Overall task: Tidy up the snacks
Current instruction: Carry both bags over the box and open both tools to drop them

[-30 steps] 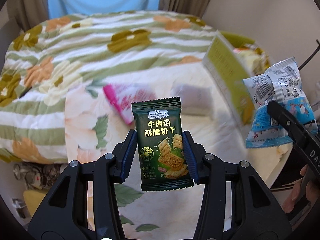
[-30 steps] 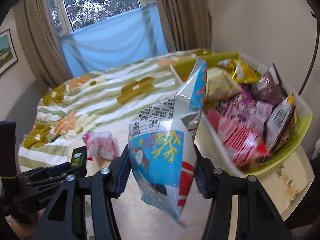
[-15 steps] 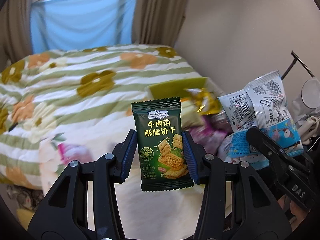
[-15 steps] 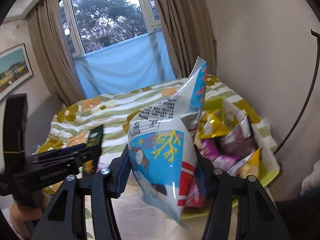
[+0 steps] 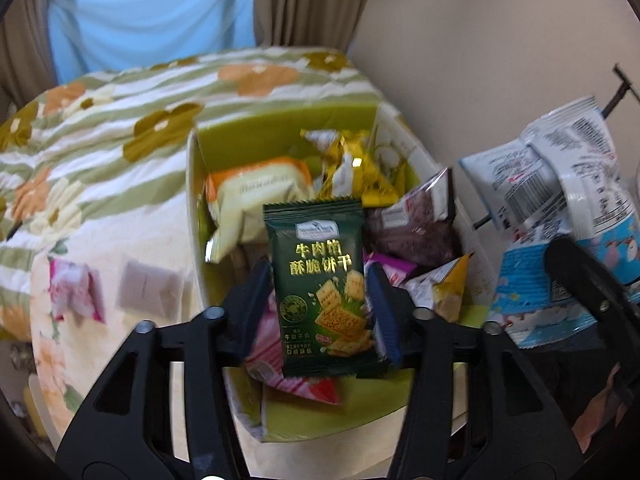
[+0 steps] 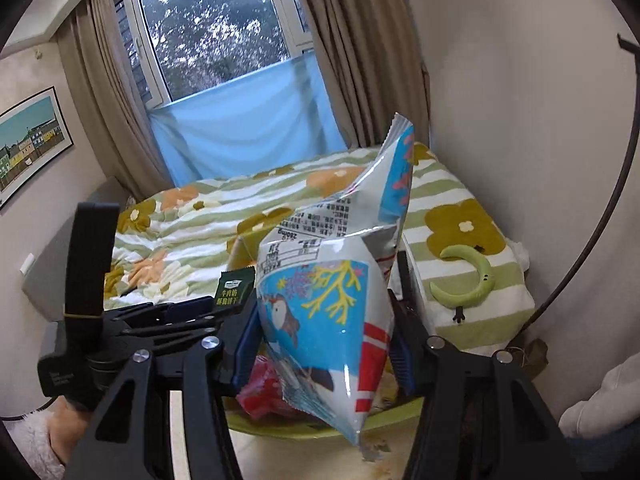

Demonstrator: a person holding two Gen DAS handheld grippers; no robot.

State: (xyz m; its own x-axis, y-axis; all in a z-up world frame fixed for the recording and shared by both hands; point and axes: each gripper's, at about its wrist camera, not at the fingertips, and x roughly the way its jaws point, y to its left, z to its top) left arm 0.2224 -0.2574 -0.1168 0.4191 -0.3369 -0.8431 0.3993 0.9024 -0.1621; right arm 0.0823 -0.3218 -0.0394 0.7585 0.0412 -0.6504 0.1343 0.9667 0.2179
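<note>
2 packets are in the air at once, and you've got both over the green bin (image 5: 280, 128). In the left wrist view, the left gripper (image 5: 320, 304) sits at centre frame with the dark green biscuit packet (image 5: 320, 280) upright between its blue pads (image 5: 382, 312). Those jaws are opening right now; a sliver of gap shows on the left side, so the packet looks to be coming loose. Below it the bin is already crowded: an orange-and-white bag (image 5: 256, 192) at upper left, gold wrappers (image 5: 352, 164) at the top, a purple pouch (image 5: 412, 224) to the right.

Over in the right wrist view, the right gripper (image 6: 320, 340) is clamped at a middling width on the blue-and-white snack bag (image 6: 324, 312), which puffs out past the pads and stands tall through mid-frame. The bin's rim (image 6: 280, 430) peeks out low in the frame beneath it.

By my read, you're on the drop-off step. Next, let the green packet fall clear, then pull the left gripper back so it doesn't crowd the other drop. After that, release the big bag over an emptier corner. 2 more items, a pink packet (image 5: 74, 292) and a pale one (image 5: 146, 290), wait on the cloth at left.
</note>
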